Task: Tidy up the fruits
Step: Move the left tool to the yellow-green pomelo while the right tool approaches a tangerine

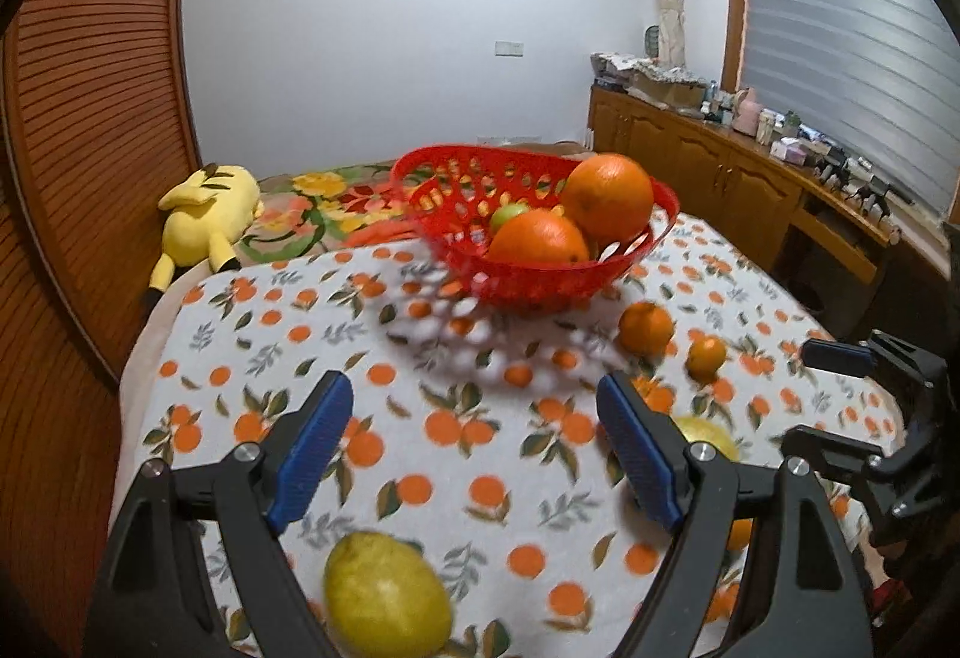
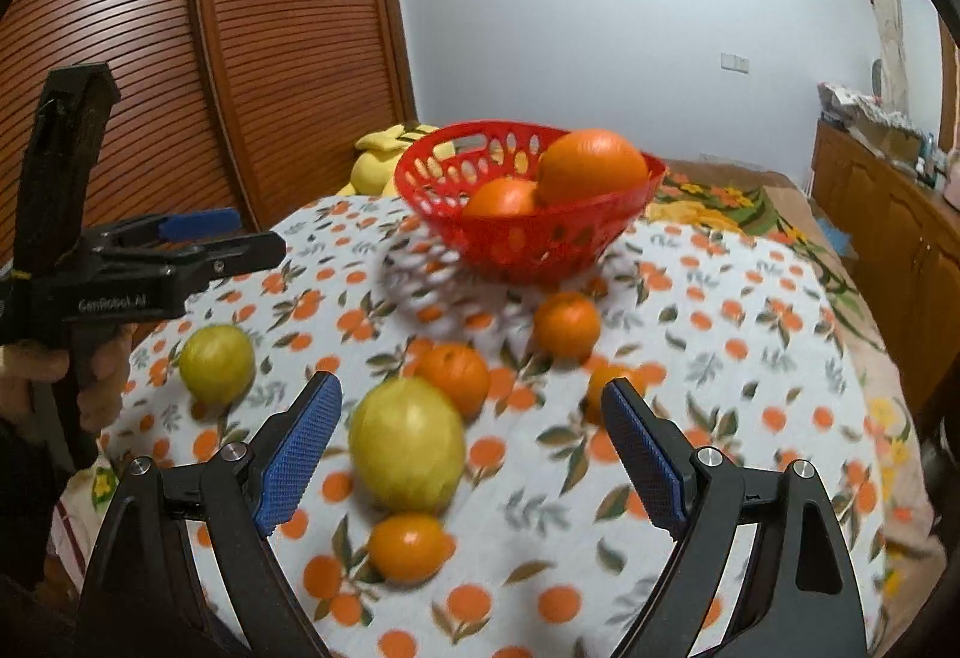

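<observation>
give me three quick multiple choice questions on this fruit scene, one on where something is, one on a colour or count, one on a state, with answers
1. Where is the basket?
A. on the patterned cloth
B. on the wooden cabinet
C. held in a gripper

2. How many big oranges show in the basket?
A. none
B. two
C. five

3. How does the right gripper stand?
A. shut on a lemon
B. shut and empty
C. open, holding nothing

Answers: 1 A, it sits on the orange-print cloth. 2 B, a large orange and a second orange lie in it. 3 C, its blue pads are apart, and the yellow fruit rests on the cloth between them, ungripped.
</observation>
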